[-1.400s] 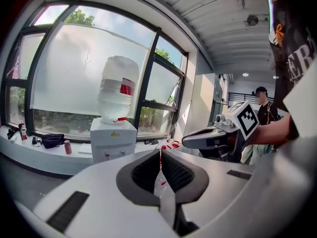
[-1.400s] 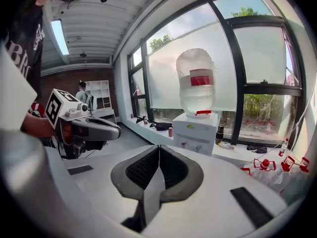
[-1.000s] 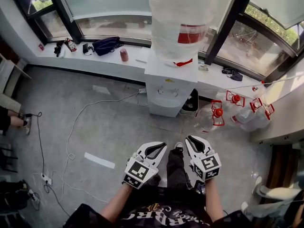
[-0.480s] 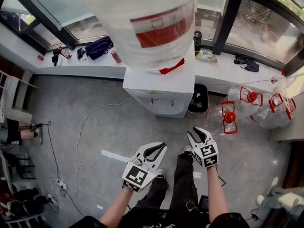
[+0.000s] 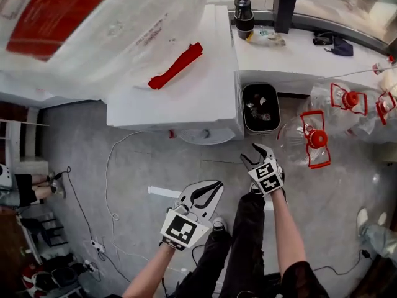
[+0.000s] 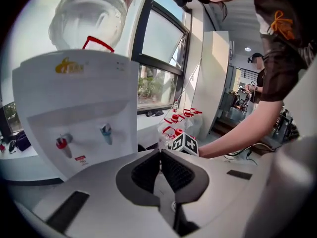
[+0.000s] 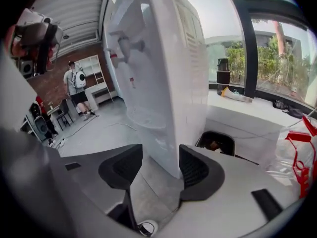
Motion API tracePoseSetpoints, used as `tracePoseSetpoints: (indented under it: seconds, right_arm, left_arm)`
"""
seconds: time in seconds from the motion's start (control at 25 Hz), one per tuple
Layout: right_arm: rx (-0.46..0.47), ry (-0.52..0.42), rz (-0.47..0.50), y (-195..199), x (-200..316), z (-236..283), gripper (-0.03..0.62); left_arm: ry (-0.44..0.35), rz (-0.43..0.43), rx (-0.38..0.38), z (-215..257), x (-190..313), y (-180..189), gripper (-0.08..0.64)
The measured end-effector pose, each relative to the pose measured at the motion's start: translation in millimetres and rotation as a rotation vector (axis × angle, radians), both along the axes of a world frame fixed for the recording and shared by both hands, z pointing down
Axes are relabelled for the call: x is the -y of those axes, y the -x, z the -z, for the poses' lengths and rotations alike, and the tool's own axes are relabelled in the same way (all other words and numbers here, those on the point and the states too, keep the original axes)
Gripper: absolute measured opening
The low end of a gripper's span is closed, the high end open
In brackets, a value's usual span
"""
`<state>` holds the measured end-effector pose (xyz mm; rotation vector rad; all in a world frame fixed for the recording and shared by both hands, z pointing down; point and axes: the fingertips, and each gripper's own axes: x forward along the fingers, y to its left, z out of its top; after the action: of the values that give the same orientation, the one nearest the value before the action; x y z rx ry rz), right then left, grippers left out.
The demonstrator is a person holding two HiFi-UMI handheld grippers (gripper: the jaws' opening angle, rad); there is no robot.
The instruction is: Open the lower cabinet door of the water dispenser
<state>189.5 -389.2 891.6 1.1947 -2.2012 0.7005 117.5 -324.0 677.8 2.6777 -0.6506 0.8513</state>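
The white water dispenser (image 5: 186, 98) stands in front of me with its big clear bottle (image 5: 93, 23) on top. Its red and blue taps (image 6: 63, 144) show in the left gripper view. My left gripper (image 5: 217, 185) hangs over the floor short of the dispenser, jaws shut on nothing. My right gripper (image 5: 254, 153) is further forward, near the dispenser's right front corner. Its jaws are opening, with only the dispenser's lower corner (image 7: 171, 152) seen between them at a distance. The lower front under the drip tray (image 7: 146, 118) is in part view; I cannot make out the door's handle.
A black bin (image 5: 260, 107) with rubbish stands against the dispenser's right side. Spare water bottles with red caps (image 5: 316, 138) lie to the right. A white cable (image 5: 108, 185) runs over the floor at left. A black flask (image 5: 243, 11) stands on the sill. A person (image 7: 77, 86) stands far off.
My head and both grippers have come lower and closer to the dispenser. The right gripper has gone ahead of the left one, and its jaws have spread apart.
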Motion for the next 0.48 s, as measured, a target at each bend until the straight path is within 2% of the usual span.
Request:
tracePoseSetpoints:
  seconds: [0.2, 0.48]
  right_arm:
    - [-0.062, 0.008, 0.076, -1.6, 40.3, -55.5, 0.278]
    - [-0.084, 0.043, 0.188, 12.2, 66.9, -94.9, 0.284]
  left_arm:
    - [0.012, -0.012, 0.014, -40.4, 25.5, -15.4, 0.02]
    - [0.028, -0.018, 0.036, -78.6, 47.5, -25.4, 0.02]
